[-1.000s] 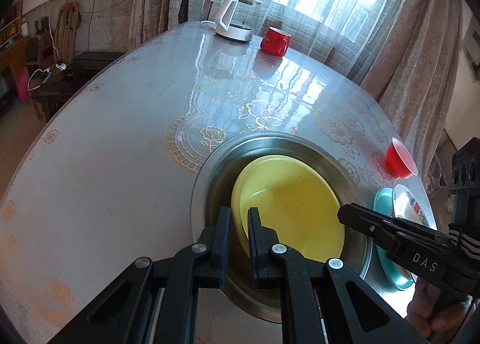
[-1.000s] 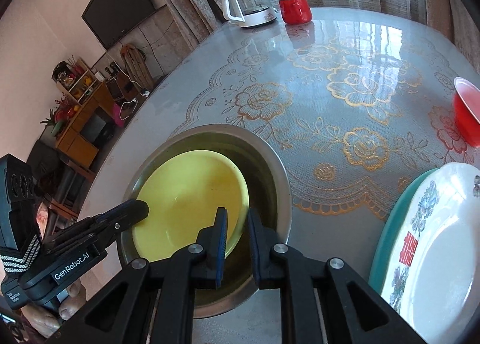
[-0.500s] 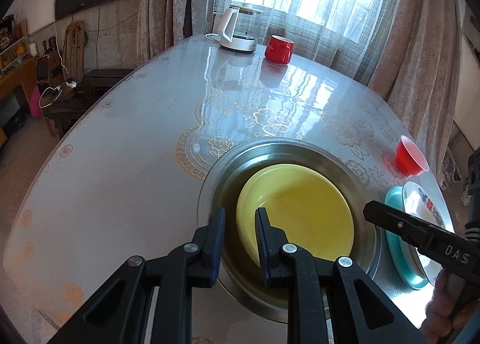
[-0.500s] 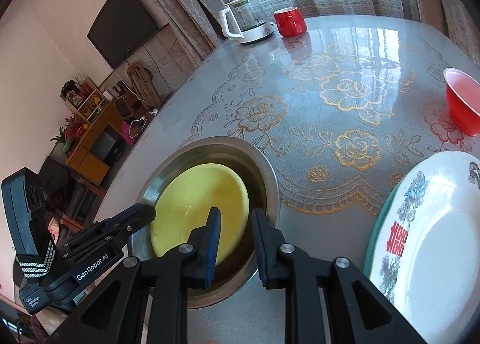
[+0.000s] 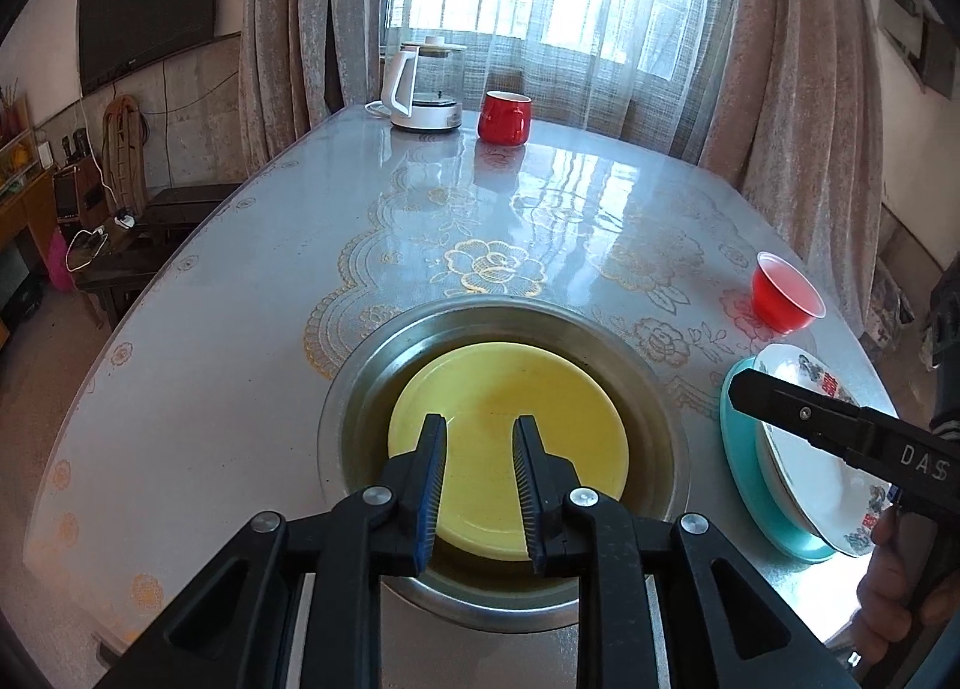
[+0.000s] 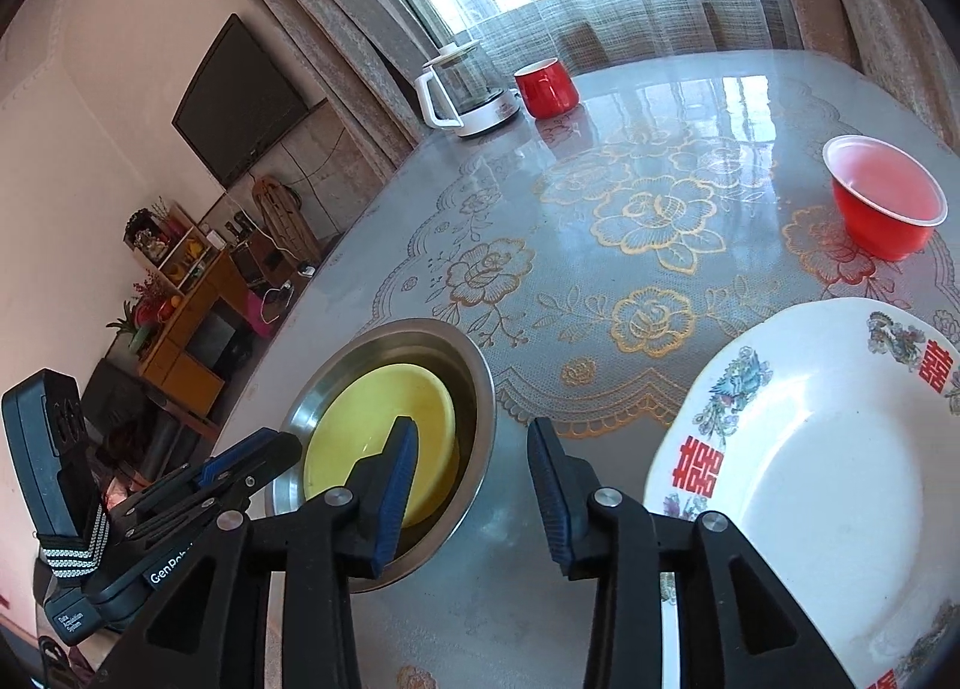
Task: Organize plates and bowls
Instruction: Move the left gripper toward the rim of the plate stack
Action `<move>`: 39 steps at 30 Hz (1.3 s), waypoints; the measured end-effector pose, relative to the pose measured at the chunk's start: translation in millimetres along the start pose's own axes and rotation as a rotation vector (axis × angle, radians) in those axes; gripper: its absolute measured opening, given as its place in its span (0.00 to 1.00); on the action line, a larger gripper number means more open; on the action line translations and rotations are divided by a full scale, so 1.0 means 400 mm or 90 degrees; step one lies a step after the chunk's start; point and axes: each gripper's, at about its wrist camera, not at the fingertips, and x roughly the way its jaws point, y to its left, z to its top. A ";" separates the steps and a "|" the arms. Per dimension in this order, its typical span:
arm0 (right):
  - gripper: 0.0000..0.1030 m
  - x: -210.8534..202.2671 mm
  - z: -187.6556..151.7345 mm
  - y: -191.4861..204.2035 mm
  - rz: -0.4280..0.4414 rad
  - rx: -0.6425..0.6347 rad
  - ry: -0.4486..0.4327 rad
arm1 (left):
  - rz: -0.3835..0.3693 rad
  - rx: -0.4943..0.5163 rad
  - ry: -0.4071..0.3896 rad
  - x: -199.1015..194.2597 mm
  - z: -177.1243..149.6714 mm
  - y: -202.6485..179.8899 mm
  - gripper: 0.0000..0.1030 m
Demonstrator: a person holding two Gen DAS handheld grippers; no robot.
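Observation:
A yellow plate (image 5: 510,437) lies inside a steel basin (image 5: 354,395) on the table; both also show in the right wrist view, plate (image 6: 372,419) and basin (image 6: 480,383). My left gripper (image 5: 478,485) is open and empty above the plate's near side. My right gripper (image 6: 471,494) is open and empty over the basin's right rim. A white patterned plate (image 6: 828,473) rests on a teal plate (image 5: 741,449) to the right. A red plastic bowl (image 6: 882,206) stands beyond them.
A white kettle (image 5: 420,89) and a red mug (image 5: 504,116) stand at the table's far end by the curtained window. Low furniture and a wall TV are to the left of the table. The table edge runs close below both grippers.
Both grippers have opened and lifted back from the basin. The yellow plate now lies flat in the basin, released.

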 end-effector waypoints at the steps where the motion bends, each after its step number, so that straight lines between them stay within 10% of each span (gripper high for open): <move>1: 0.37 -0.009 0.003 -0.010 -0.004 0.006 -0.006 | -0.003 0.006 0.000 0.000 0.001 -0.008 0.22; 39: 0.38 -0.305 -0.054 -0.454 -0.143 0.257 -0.134 | -0.088 0.123 0.046 0.084 0.108 -0.360 0.30</move>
